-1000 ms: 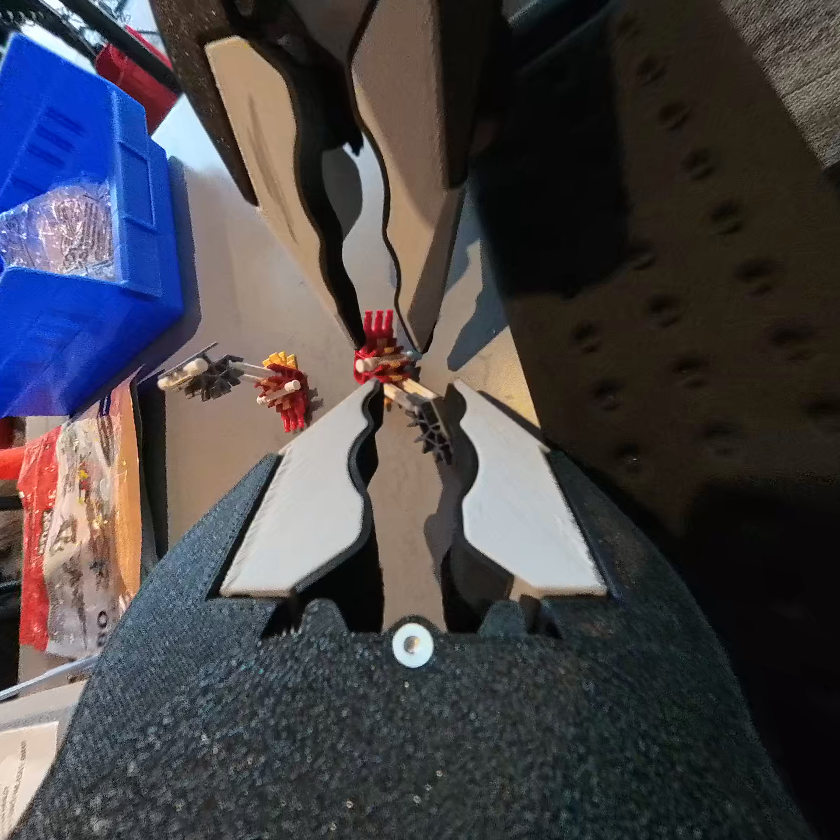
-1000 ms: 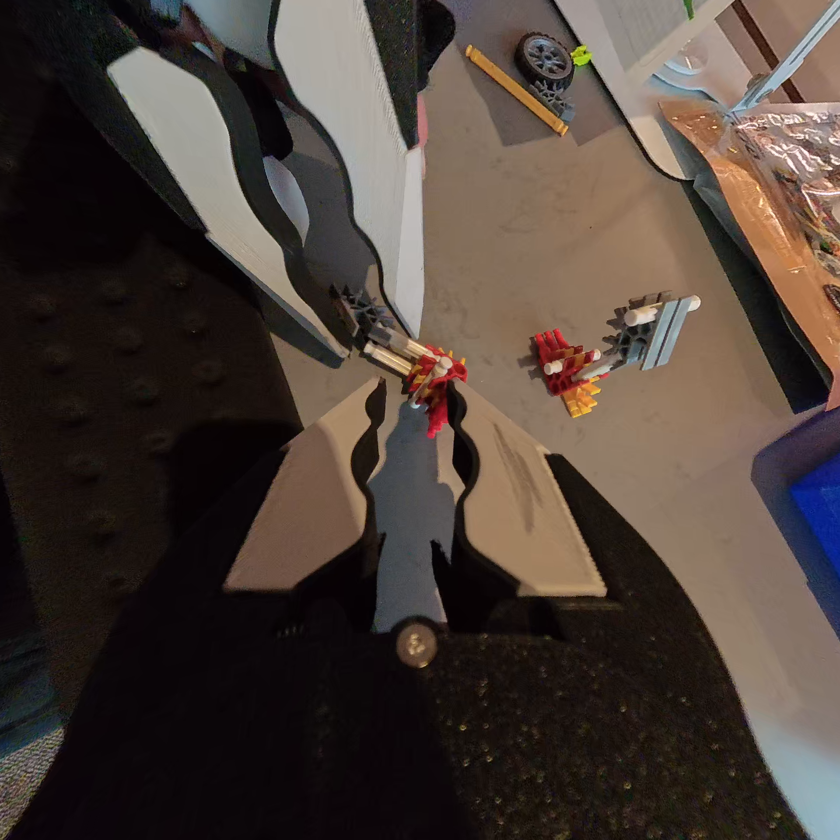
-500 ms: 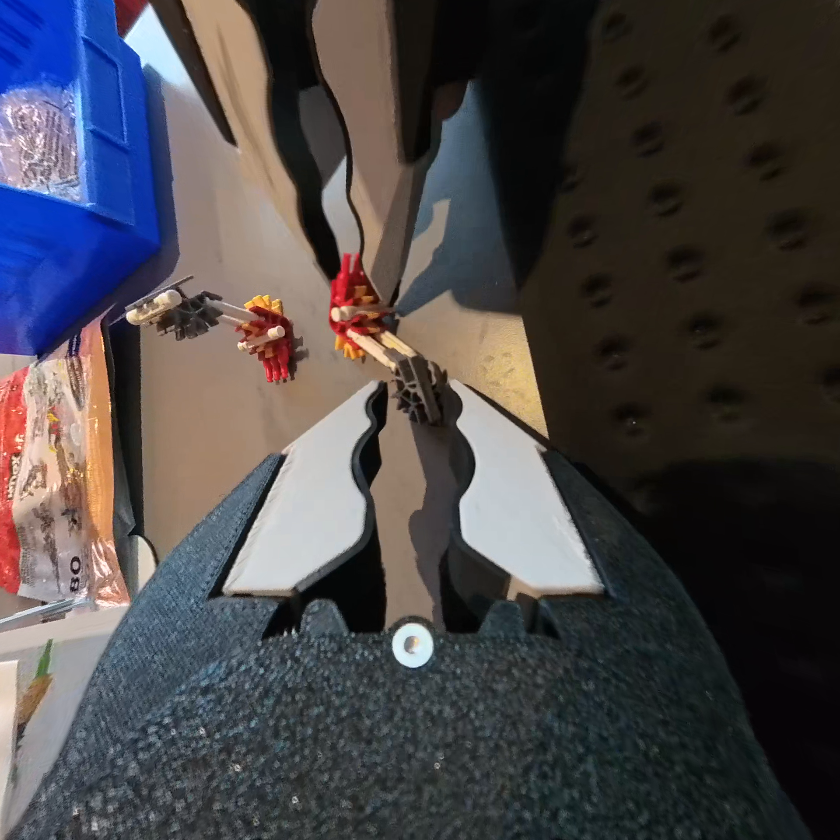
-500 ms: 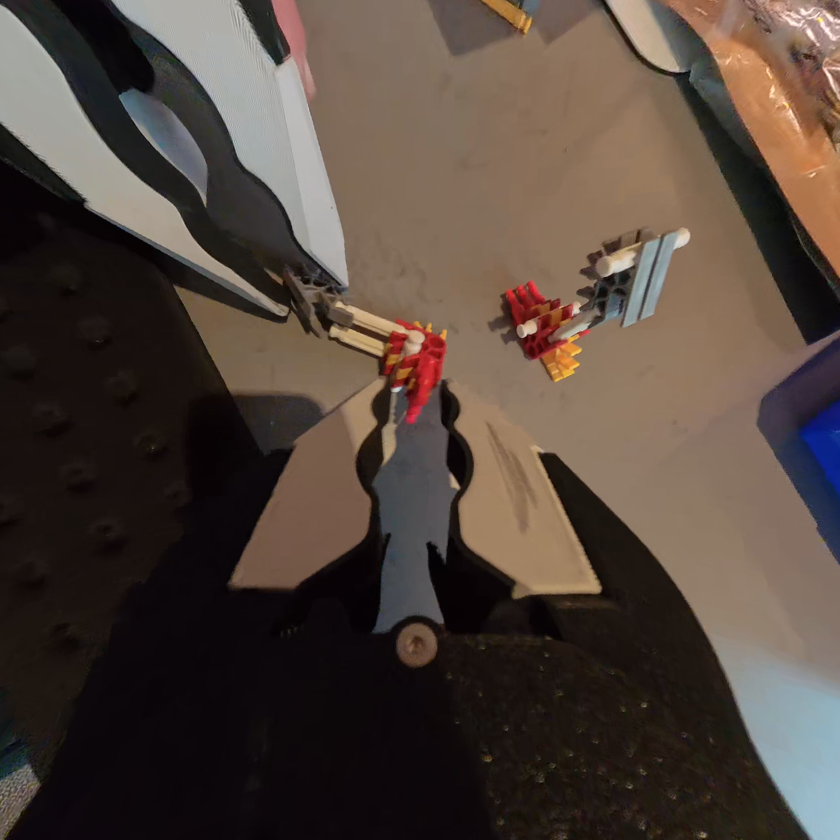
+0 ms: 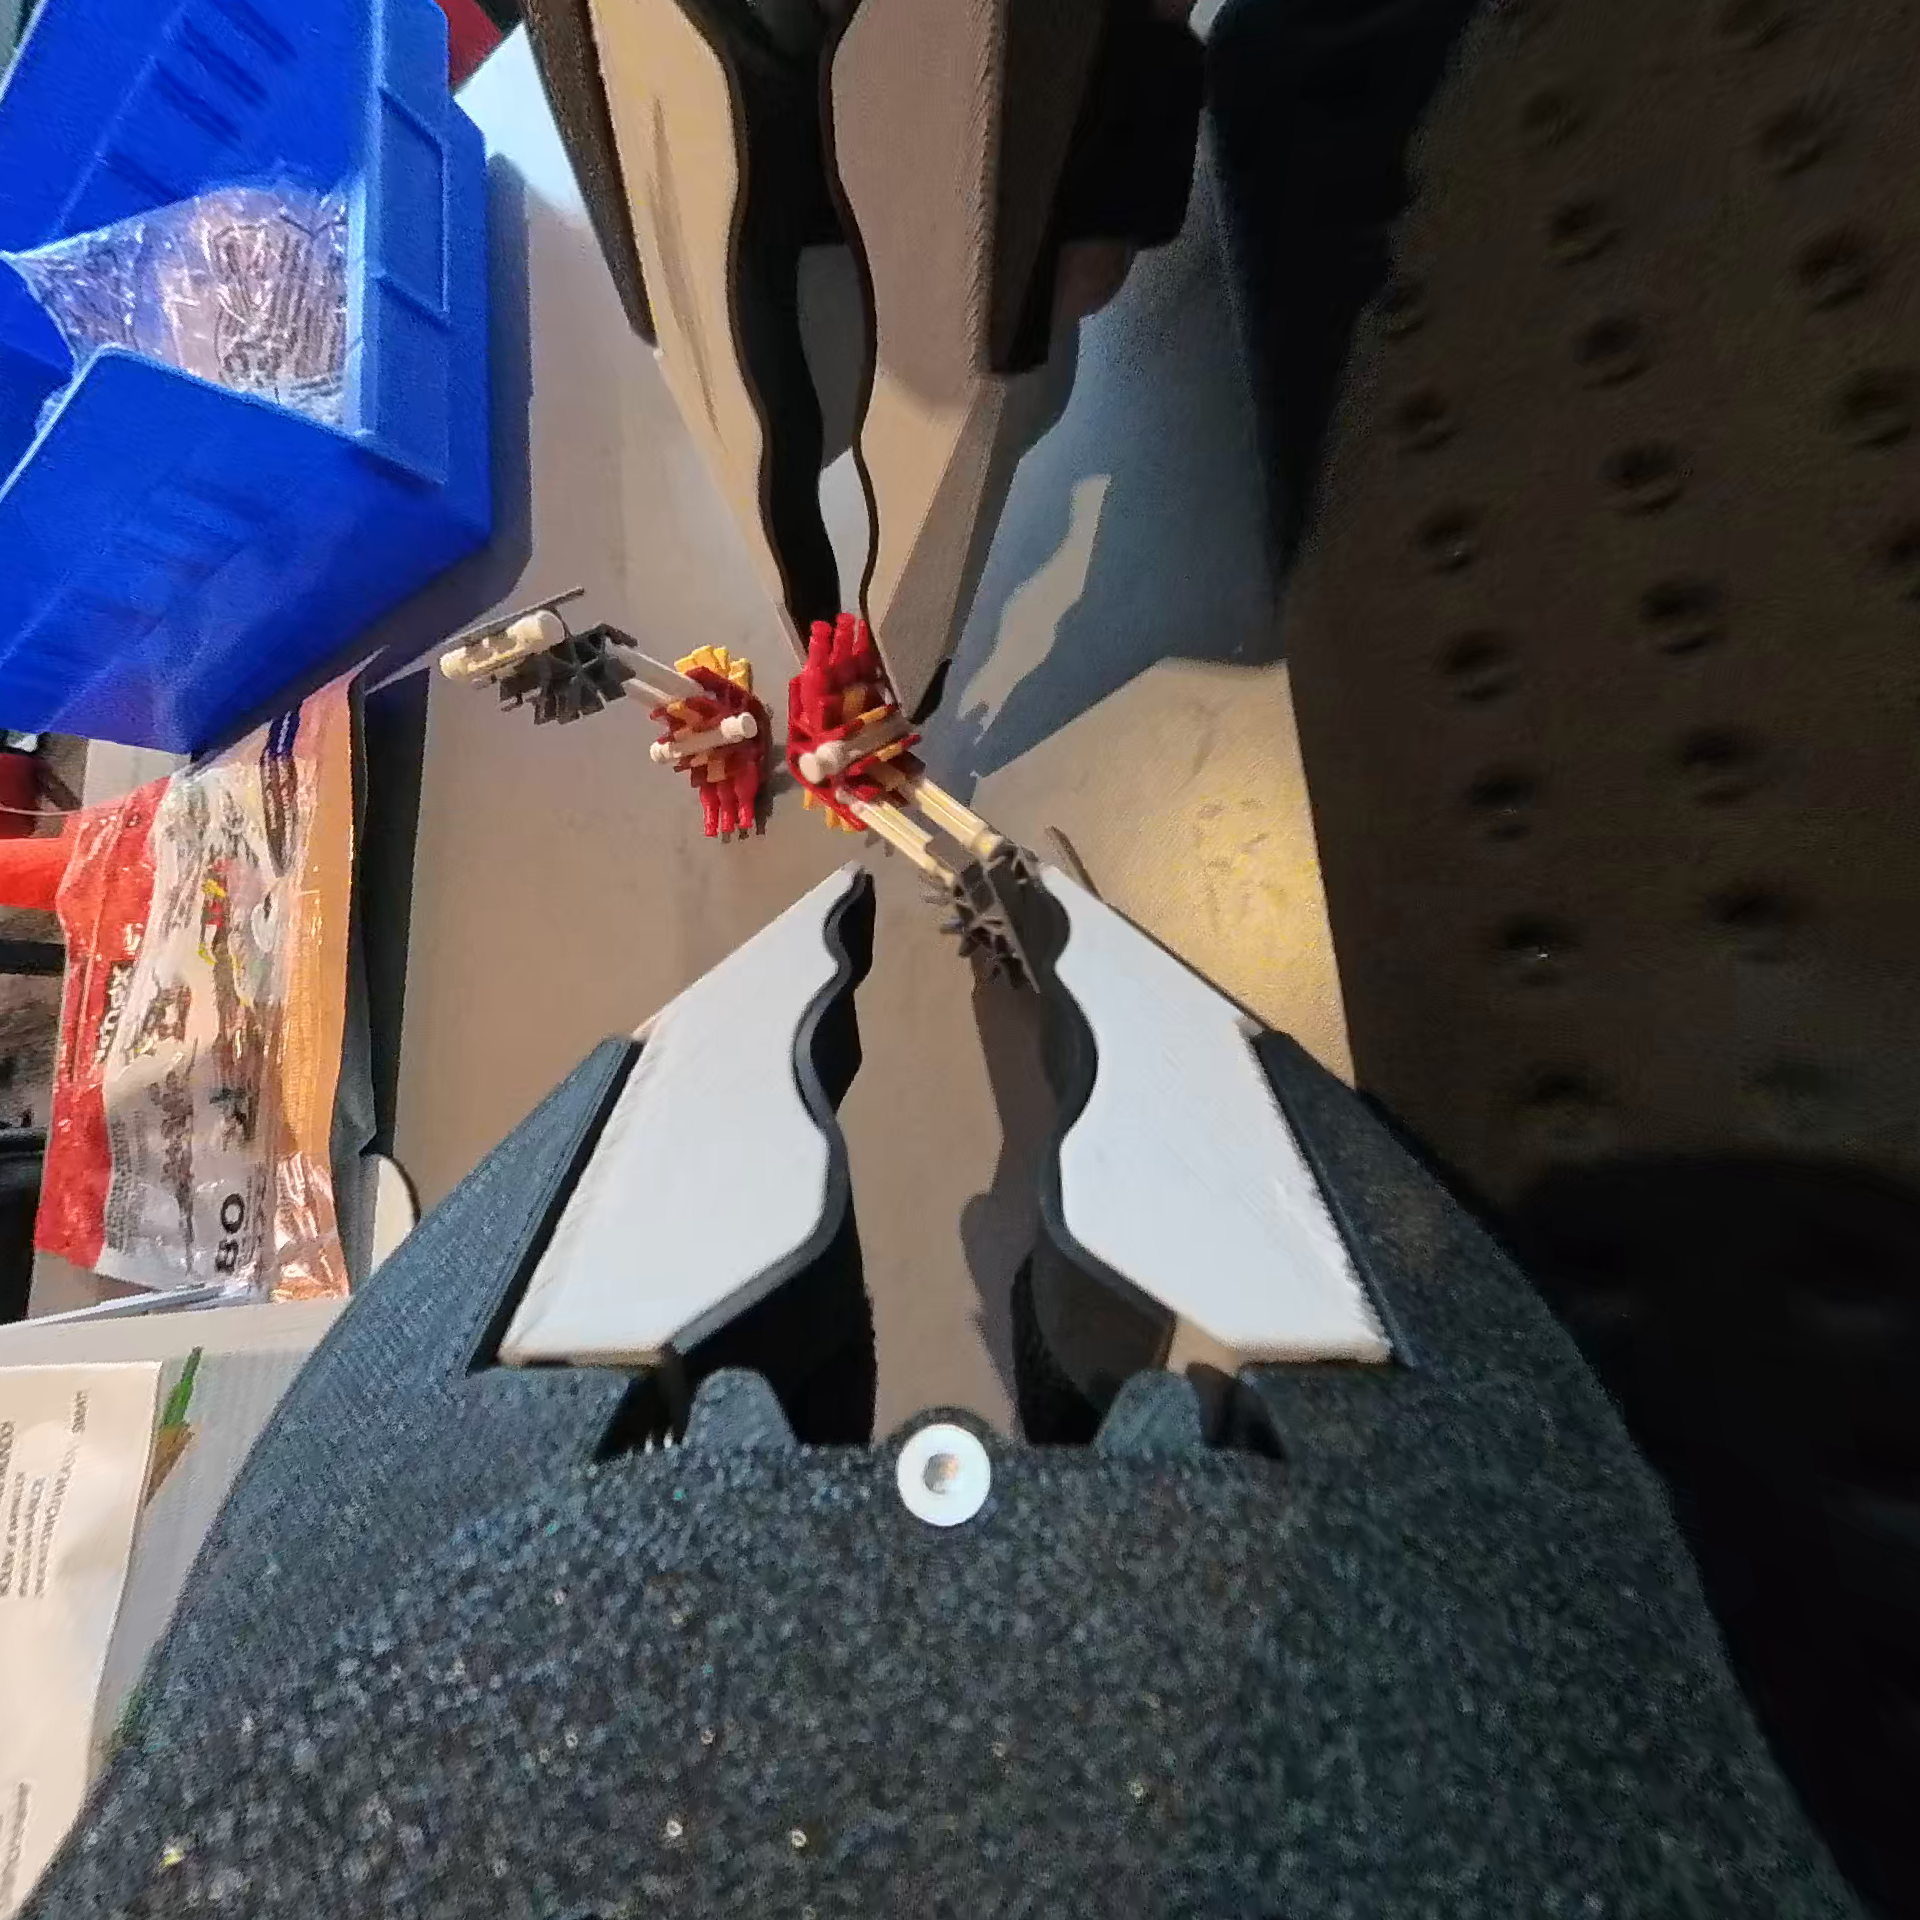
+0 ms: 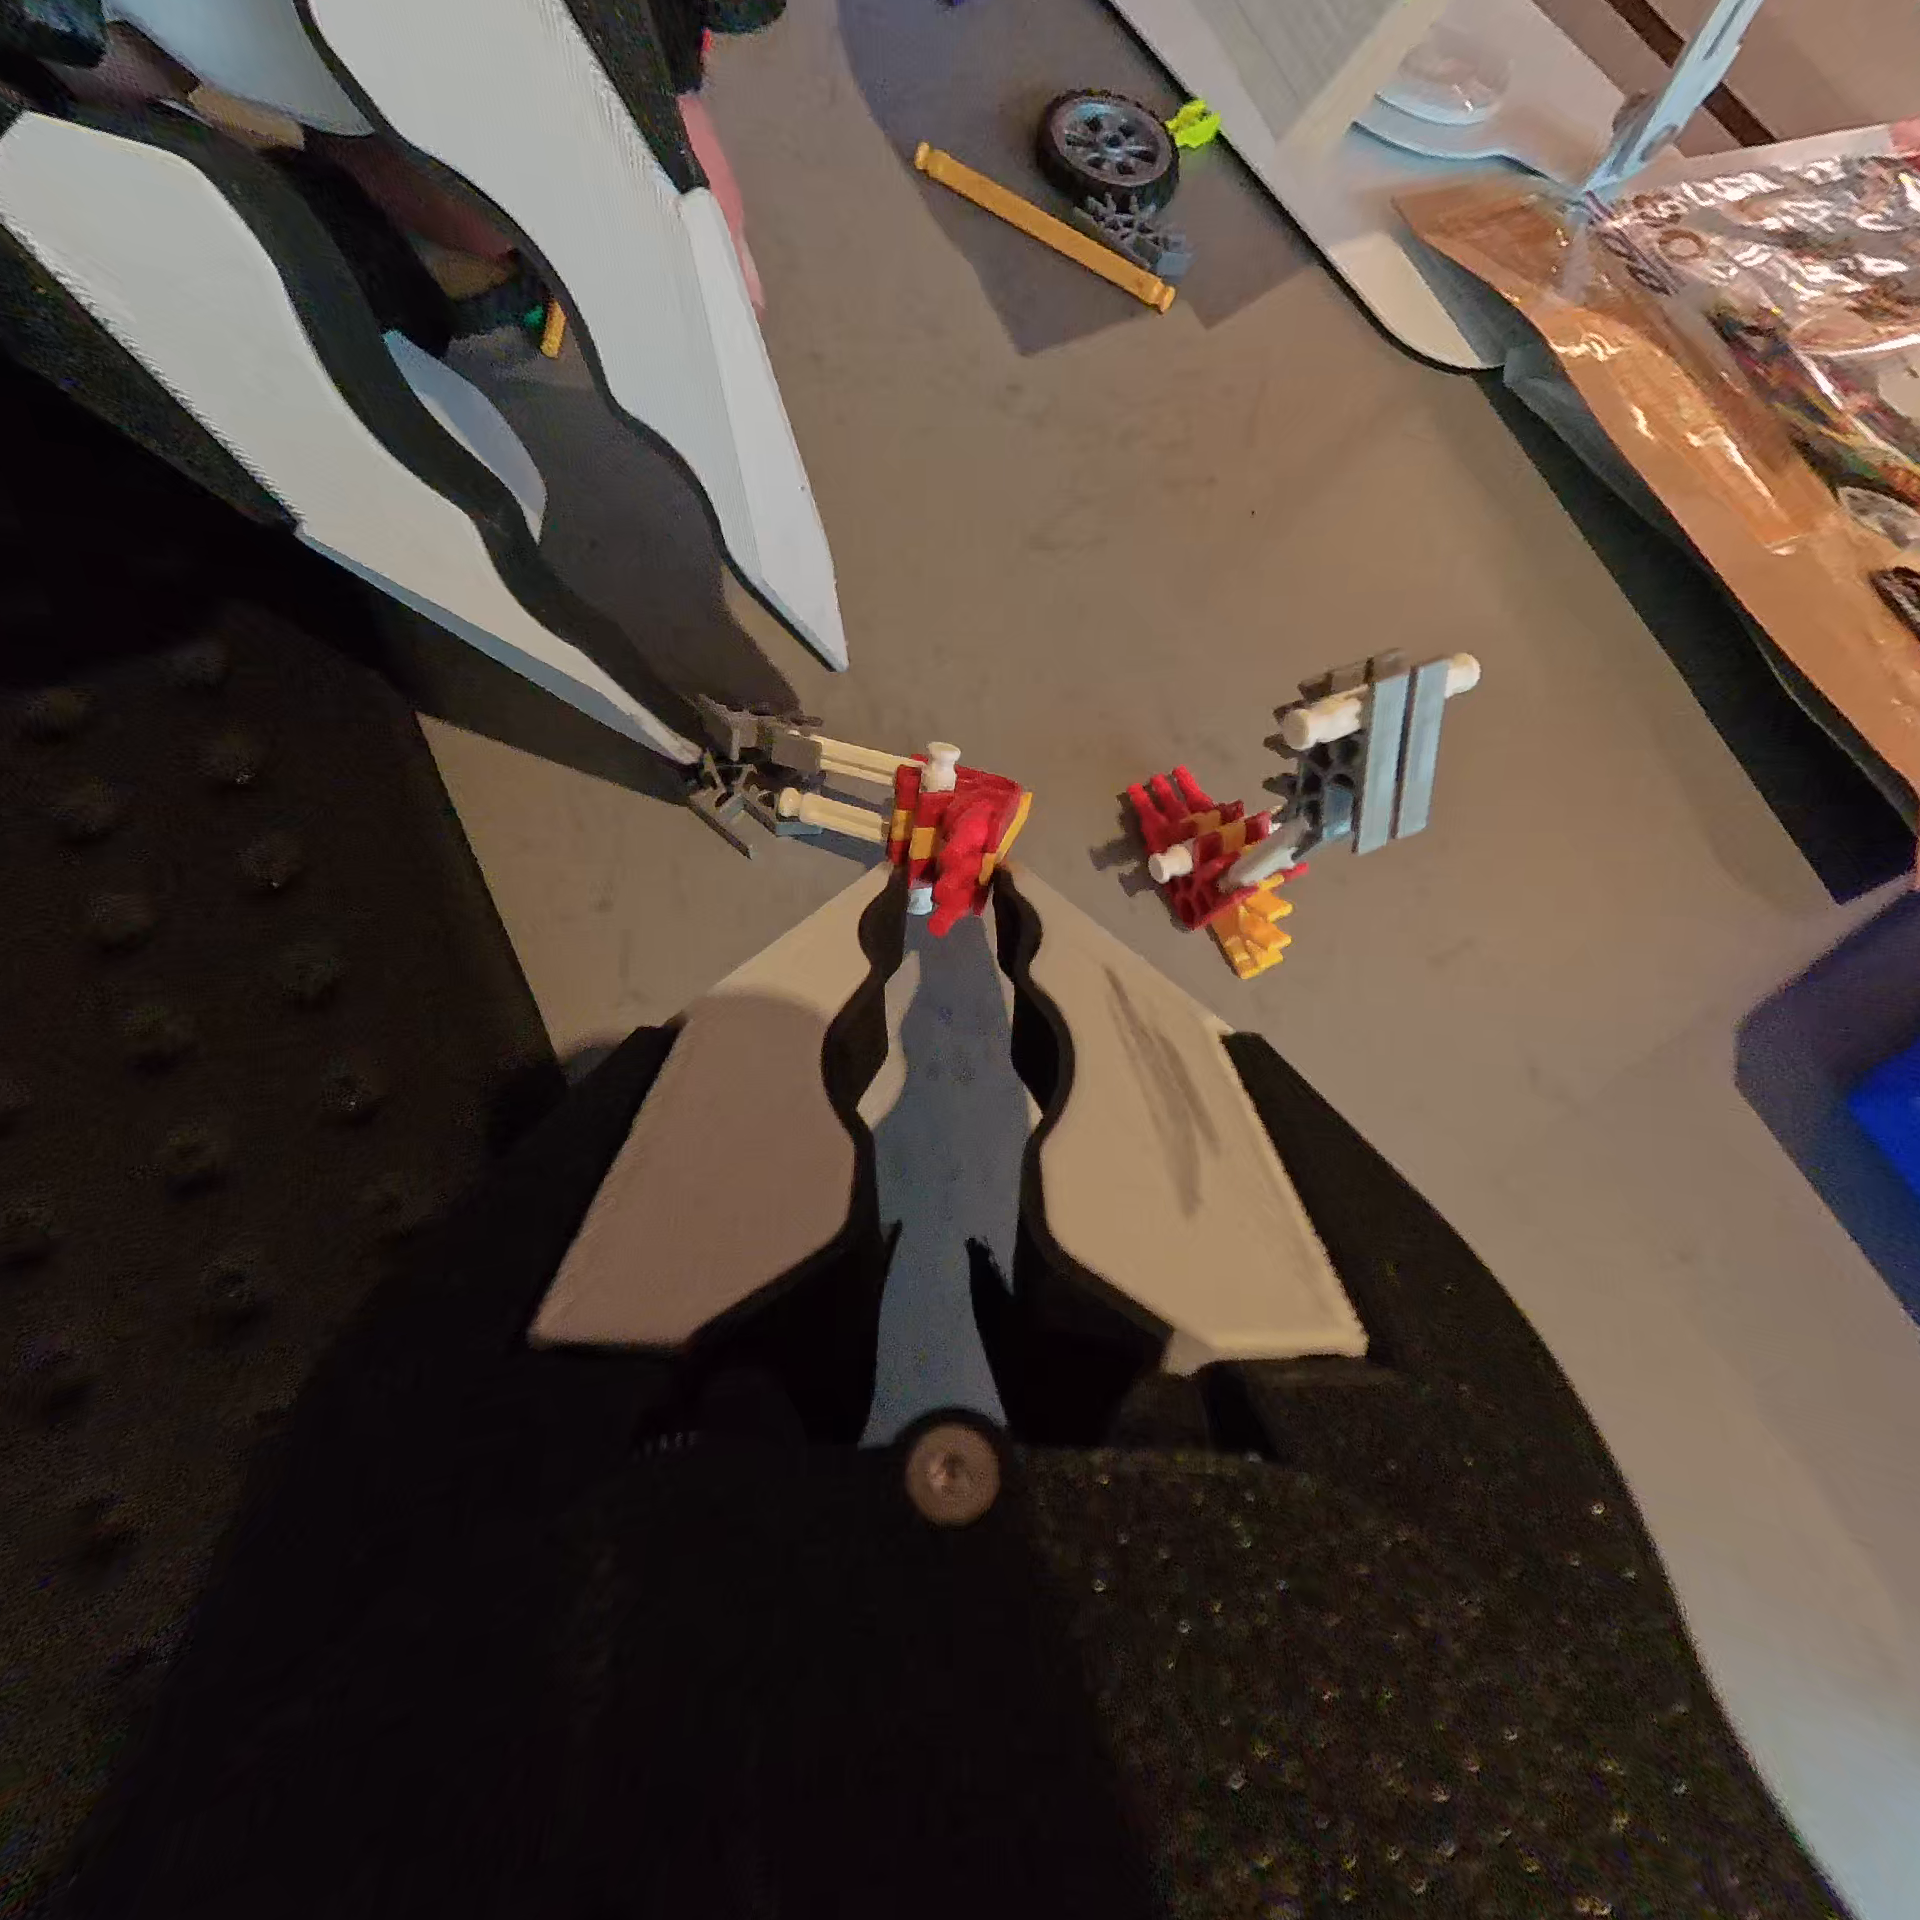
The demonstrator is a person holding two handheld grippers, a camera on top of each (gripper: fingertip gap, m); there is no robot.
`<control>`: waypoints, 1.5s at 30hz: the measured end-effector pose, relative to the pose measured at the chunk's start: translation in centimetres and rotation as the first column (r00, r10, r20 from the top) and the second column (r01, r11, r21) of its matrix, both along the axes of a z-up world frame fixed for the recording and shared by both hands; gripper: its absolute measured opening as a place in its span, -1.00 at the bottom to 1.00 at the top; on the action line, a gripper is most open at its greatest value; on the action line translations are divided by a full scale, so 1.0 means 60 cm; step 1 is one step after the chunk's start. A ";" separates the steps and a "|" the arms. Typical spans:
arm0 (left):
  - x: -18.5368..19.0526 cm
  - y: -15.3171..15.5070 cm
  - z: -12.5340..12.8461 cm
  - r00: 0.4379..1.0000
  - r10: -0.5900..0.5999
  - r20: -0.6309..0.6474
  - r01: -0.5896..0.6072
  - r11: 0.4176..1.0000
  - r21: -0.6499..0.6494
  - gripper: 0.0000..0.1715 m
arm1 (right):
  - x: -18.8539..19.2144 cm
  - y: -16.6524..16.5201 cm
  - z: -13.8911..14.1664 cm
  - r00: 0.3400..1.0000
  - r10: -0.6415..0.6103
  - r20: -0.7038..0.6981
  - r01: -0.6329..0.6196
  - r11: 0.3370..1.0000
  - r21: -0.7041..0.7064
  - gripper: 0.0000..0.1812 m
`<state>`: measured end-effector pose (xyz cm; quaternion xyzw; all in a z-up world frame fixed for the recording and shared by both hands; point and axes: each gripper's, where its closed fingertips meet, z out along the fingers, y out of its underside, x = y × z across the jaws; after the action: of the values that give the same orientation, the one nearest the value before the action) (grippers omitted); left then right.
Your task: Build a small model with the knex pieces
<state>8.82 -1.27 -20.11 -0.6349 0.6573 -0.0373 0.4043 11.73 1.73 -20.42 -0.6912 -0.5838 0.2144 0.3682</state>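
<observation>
The right tool was clenched on the red-and-yellow end of a small toy piece, its tips pinching the red connectors. That piece ran by two white rods to a grey connector, and the left tool (seen across from the right wrist camera) gripped this grey end.

From the left wrist camera, the left tool had its right finger against the grey connector; the other finger stood a little off it in that view, yet the grip looked closed on the connector. The piece was held between the two tools, just above the counter; whether it touched the surface I could not tell.

Just beside it lay a second piece of the same kind, red and yellow with a grey block and white pegs, free on the counter.

Farther out lay a yellow rod, touching a wheel. A blue bin with a clear bag inside stood at the left tool's left, and a printed bag lay near it.
</observation>
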 end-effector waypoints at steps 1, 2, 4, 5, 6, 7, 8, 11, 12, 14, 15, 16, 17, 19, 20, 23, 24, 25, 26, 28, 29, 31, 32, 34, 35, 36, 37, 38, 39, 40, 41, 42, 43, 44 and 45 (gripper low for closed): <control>-0.002 0.000 -0.002 1.000 0.001 -0.008 -0.001 1.000 -0.004 -0.67 | -0.003 -0.001 -0.001 1.000 0.015 -0.008 -0.015 1.000 -0.004 -0.82; -0.003 -0.002 -0.005 1.000 -0.001 -0.012 0.001 1.000 -0.017 -0.67 | -0.007 -0.001 0.000 0.999 0.025 -0.020 -0.025 1.000 -0.006 -0.82; -0.007 -0.001 -0.011 1.000 0.014 -0.019 -0.015 0.999 -0.036 -0.66 | -0.010 0.001 -0.001 0.999 0.039 -0.027 -0.039 0.999 -0.014 -0.82; -0.011 -0.001 -0.017 0.999 0.030 -0.025 -0.031 0.998 -0.060 -0.63 | -0.010 0.003 -0.002 0.999 0.046 -0.026 -0.047 0.999 -0.011 -0.82; -0.014 0.002 -0.019 0.999 0.050 -0.020 -0.051 0.996 -0.073 -0.60 | -0.011 0.004 -0.001 0.998 0.049 -0.029 -0.050 0.999 -0.013 -0.82; -0.016 0.003 -0.021 0.998 0.070 -0.005 -0.070 0.993 -0.094 -0.60 | -0.011 0.006 -0.001 0.998 0.051 -0.032 -0.051 0.999 -0.016 -0.82; -0.017 0.003 -0.022 0.995 0.095 0.014 -0.092 0.986 -0.135 -0.59 | -0.011 0.008 0.000 0.998 0.054 -0.033 -0.054 0.998 -0.017 -0.82; -0.016 -0.001 -0.025 0.989 0.139 0.056 -0.121 0.962 -0.244 -0.51 | -0.010 0.009 0.006 0.997 0.060 -0.044 -0.061 0.998 -0.020 -0.82; -0.012 -0.007 -0.024 0.988 0.139 0.070 -0.114 0.953 -0.282 -0.42 | -0.010 0.009 0.008 0.997 0.064 -0.051 -0.065 0.998 -0.022 -0.82; -0.011 -0.006 -0.022 0.986 0.149 0.078 -0.120 0.949 -0.292 -0.36 | -0.010 0.010 0.011 0.996 0.067 -0.061 -0.069 0.997 -0.026 -0.82; -0.011 -0.003 -0.020 0.984 0.161 0.080 -0.132 0.949 -0.286 -0.34 | -0.010 0.009 0.011 0.995 0.072 -0.066 -0.074 0.997 -0.028 -0.82; -0.011 -0.002 -0.018 0.981 0.172 0.084 -0.142 0.948 -0.286 -0.30 | -0.011 0.008 0.011 0.995 0.077 -0.068 -0.079 0.996 -0.031 -0.82; -0.011 -0.003 -0.017 0.980 0.179 0.086 -0.147 0.946 -0.290 -0.28 | -0.012 0.008 0.012 0.994 0.081 -0.072 -0.083 0.996 -0.030 -0.82; -0.012 -0.004 -0.016 0.979 0.190 0.076 -0.162 0.947 -0.277 -0.23 | -0.014 0.002 0.014 0.991 0.097 -0.087 -0.101 0.994 -0.037 -0.82; -0.014 -0.002 -0.018 0.978 0.197 0.066 -0.173 0.948 -0.268 -0.21 | -0.015 0.000 0.014 0.991 0.101 -0.091 -0.106 0.993 -0.043 -0.82; -0.019 0.005 -0.021 0.978 0.203 0.045 -0.186 0.952 -0.244 -0.18 | -0.014 0.001 0.009 0.991 0.102 -0.086 -0.106 0.993 -0.044 -0.82; -0.023 0.010 -0.020 0.979 0.203 0.035 -0.190 0.954 -0.232 -0.18 | -0.015 -0.001 0.009 0.991 0.104 -0.089 -0.108 0.993 -0.046 -0.82; -0.028 0.016 -0.018 0.979 0.201 0.024 -0.192 0.959 -0.211 -0.18 | -0.015 -0.001 0.010 0.990 0.105 -0.090 -0.109 0.993 -0.047 -0.82; -0.033 0.023 -0.016 0.981 0.192 0.009 -0.187 0.965 -0.184 -0.17 | -0.015 -0.001 0.011 0.990 0.104 -0.093 -0.108 0.993 -0.043 -0.82; -0.040 0.031 -0.014 0.987 0.160 -0.021 -0.161 0.974 -0.159 -0.11 | -0.016 -0.001 0.013 0.990 0.099 -0.101 -0.104 0.994 -0.041 -0.82; -0.044 0.035 -0.012 0.988 0.151 -0.038 -0.155 0.977 -0.149 -0.09 | -0.016 0.001 0.015 0.990 0.095 -0.104 -0.099 0.994 -0.039 -0.82; -0.053 0.038 -0.006 0.987 0.153 -0.045 -0.158 0.975 -0.155 -0.10 | -0.016 0.004 0.019 0.990 0.087 -0.113 -0.092 0.995 -0.037 -0.82; -0.055 0.039 0.000 0.985 0.169 -0.027 -0.171 0.972 -0.162 -0.10 | -0.016 0.006 0.021 0.990 0.079 -0.119 -0.085 0.996 -0.041 -0.82; -0.054 0.029 0.010 0.984 0.178 0.012 -0.173 0.967 -0.189 -0.10 | -0.016 0.009 0.022 0.990 0.070 -0.125 -0.076 0.996 -0.048 -0.82; -0.054 0.023 0.009 0.983 0.183 0.019 -0.175 0.964 -0.202 -0.10 | -0.016 0.009 0.022 0.989 0.071 -0.130 -0.079 0.996 -0.050 -0.82; -0.052 0.018 0.006 0.982 0.190 0.023 -0.180 0.960 -0.215 -0.10 | -0.017 0.008 0.023 0.988 0.074 -0.139 -0.082 0.995 -0.058 -0.82; -0.049 0.012 -0.001 0.982 0.186 0.019 -0.177 0.959 -0.221 -0.10 | -0.019 0.006 0.022 0.986 0.076 -0.146 -0.087 0.994 -0.066 -0.82; -0.047 0.010 -0.008 0.983 0.185 0.008 -0.179 0.961 -0.211 -0.10 | -0.021 0.005 0.021 0.985 0.079 -0.152 -0.091 0.993 -0.075 -0.82; -0.046 0.012 -0.015 0.982 0.189 -0.005 -0.186 0.963 -0.193 -0.10 | -0.022 0.004 0.019 0.985 0.079 -0.156 -0.093 0.992 -0.084 -0.82; -0.044 0.016 -0.019 0.981 0.194 -0.008 -0.192 0.966 -0.173 -0.11 | -0.023 0.002 0.017 0.984 0.081 -0.157 -0.096 0.991 -0.092 -0.82; -0.041 0.017 -0.022 0.981 0.195 -0.002 -0.192 0.967 -0.166 -0.13 | -0.023 0.001 0.014 0.984 0.083 -0.155 -0.098 0.990 -0.097 -0.82; -0.040 0.018 -0.025 0.980 0.197 -0.001 -0.194 0.966 -0.171 -0.14 | -0.023 0.001 0.013 0.985 0.081 -0.156 -0.097 0.990 -0.098 -0.82; -0.038 0.020 -0.025 0.980 0.200 0.009 -0.195 0.965 -0.173 -0.15 | -0.022 0.001 0.015 0.984 0.079 -0.161 -0.096 0.991 -0.098 -0.82; -0.039 0.022 -0.022 0.979 0.204 0.015 -0.199 0.966 -0.167 -0.16 | -0.023 0.000 0.015 0.983 0.079 -0.164 -0.097 0.990 -0.102 -0.82; -0.040 0.024 -0.021 0.978 0.207 0.015 -0.202 0.966 -0.162 -0.17 | -0.023 0.000 0.014 0.984 0.080 -0.161 -0.097 0.990 -0.104 -0.82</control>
<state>6.39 0.16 -21.37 -0.7290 0.5766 -0.0580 0.3642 10.37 1.75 -19.56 -0.6650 -0.5703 0.3164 0.3640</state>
